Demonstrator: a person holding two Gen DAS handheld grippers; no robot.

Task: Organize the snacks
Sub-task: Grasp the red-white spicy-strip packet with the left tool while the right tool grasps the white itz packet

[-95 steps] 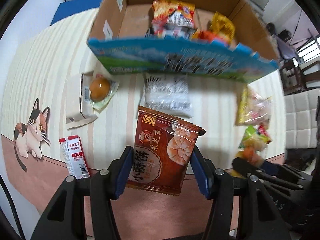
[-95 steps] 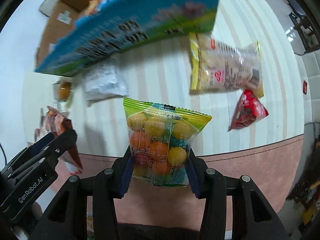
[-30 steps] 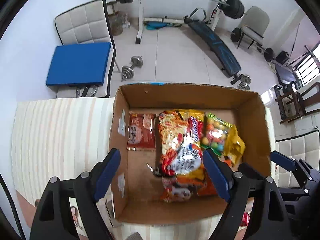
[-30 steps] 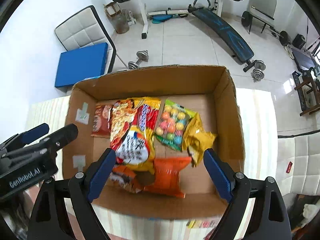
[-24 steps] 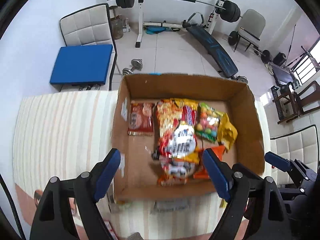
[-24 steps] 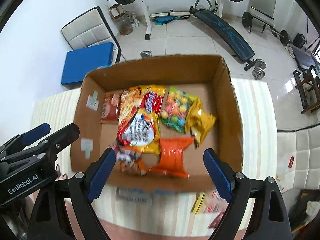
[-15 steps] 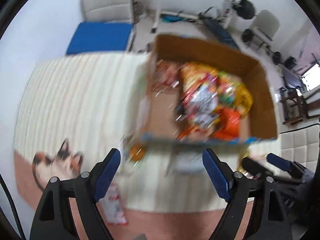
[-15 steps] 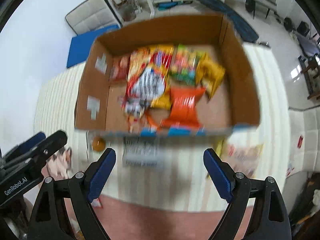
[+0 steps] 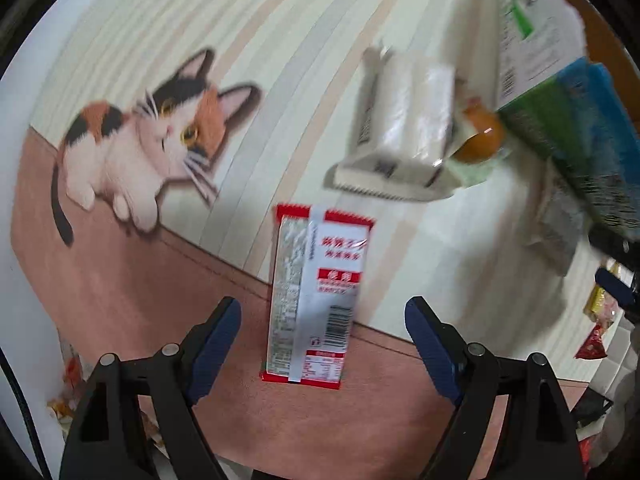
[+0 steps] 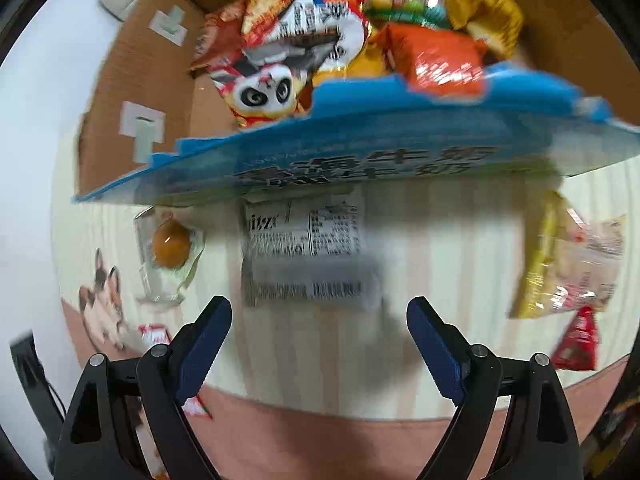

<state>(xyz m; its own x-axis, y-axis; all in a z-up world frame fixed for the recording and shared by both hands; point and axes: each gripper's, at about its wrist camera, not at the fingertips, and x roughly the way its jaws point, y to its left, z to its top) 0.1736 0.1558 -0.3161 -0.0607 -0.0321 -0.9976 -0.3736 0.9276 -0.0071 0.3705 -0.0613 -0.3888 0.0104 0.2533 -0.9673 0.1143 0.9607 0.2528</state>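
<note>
We're seeing several packets lying in the brown cardboard box [image 10: 132,80], both the left gripper [image 9: 322,340] and right gripper [image 10: 318,340] hanging released and empty, with the red-and-white wrapped bar [image 9: 316,296], white printed packet [image 10: 304,252] and yellow-edged clear bag [image 10: 572,260] still waiting on the mat.

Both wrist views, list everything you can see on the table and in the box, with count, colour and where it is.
Cardboard box: one, brown with blue printed front, far side of the table.
Snack packs in box: several overlapping; red, yellow, orange, green; exact count unclear.
Red and white packet: one, on the mat between the left gripper's fingers, untouched.
White wrapped pack: one, beside the box.
Orange ball snack: one, clear wrapper, by the box's left corner.
Grey labelled packet: one, in front of the box.
Yellow and clear bag: one, right side.
Small red packet: one, below that bag.
Cat mat: one, striped cream and pink.
Left gripper: open.
Right gripper: open, empty.
</note>
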